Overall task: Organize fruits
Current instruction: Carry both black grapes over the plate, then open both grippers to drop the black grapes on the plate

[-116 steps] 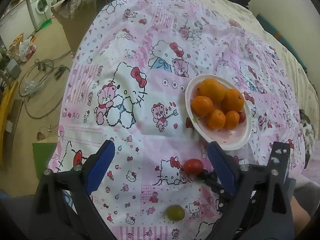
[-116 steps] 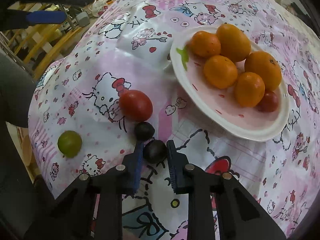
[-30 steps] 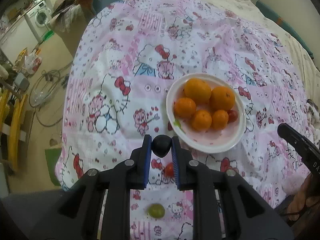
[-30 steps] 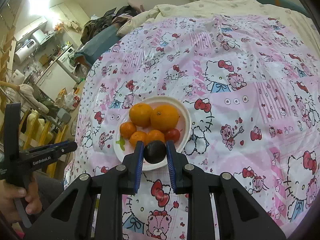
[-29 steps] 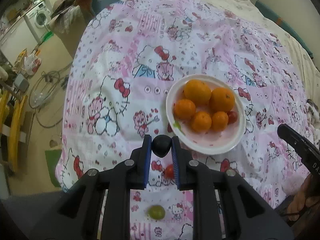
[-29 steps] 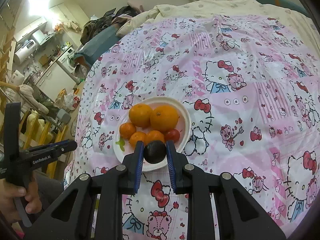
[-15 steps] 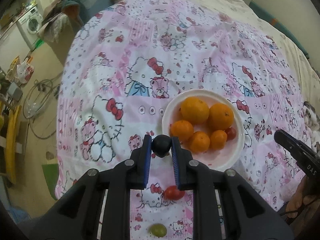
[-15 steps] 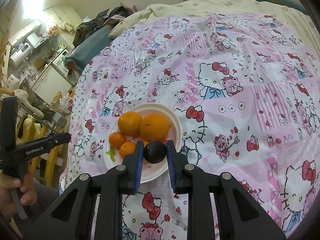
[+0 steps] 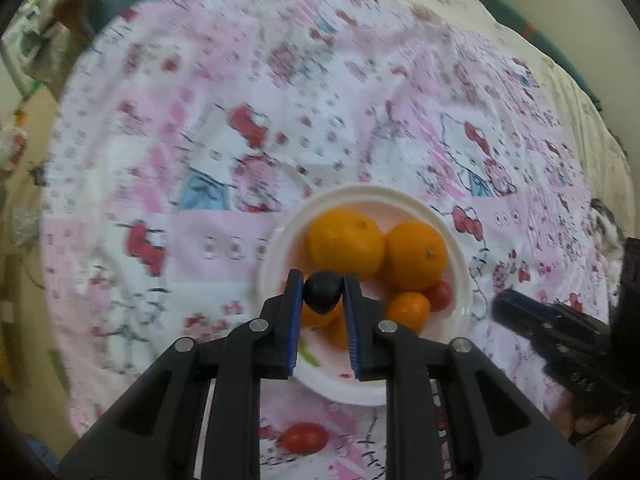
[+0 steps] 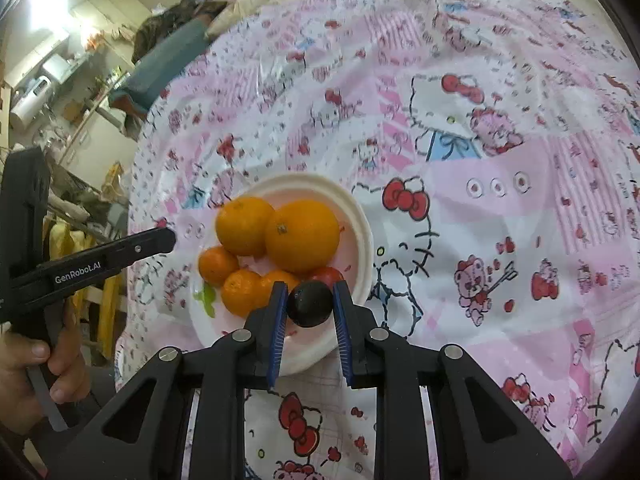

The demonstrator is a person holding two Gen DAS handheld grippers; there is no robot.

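Your left gripper point(image 9: 321, 295) & right gripper point(image 10: 309, 300) each clamp a small dark round fruit point(image 9: 322, 291) over the round white plate point(image 9: 462, 280) of oranges.

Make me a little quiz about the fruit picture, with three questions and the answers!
1. True or false: both claws are empty.
2. What does the left claw hold? A) an orange B) a dark round fruit C) a banana
3. Fill in: the red tomato still off the plate lies on the pink ____.

Key:
1. False. The right claw also grips a dark fruit.
2. B
3. cloth
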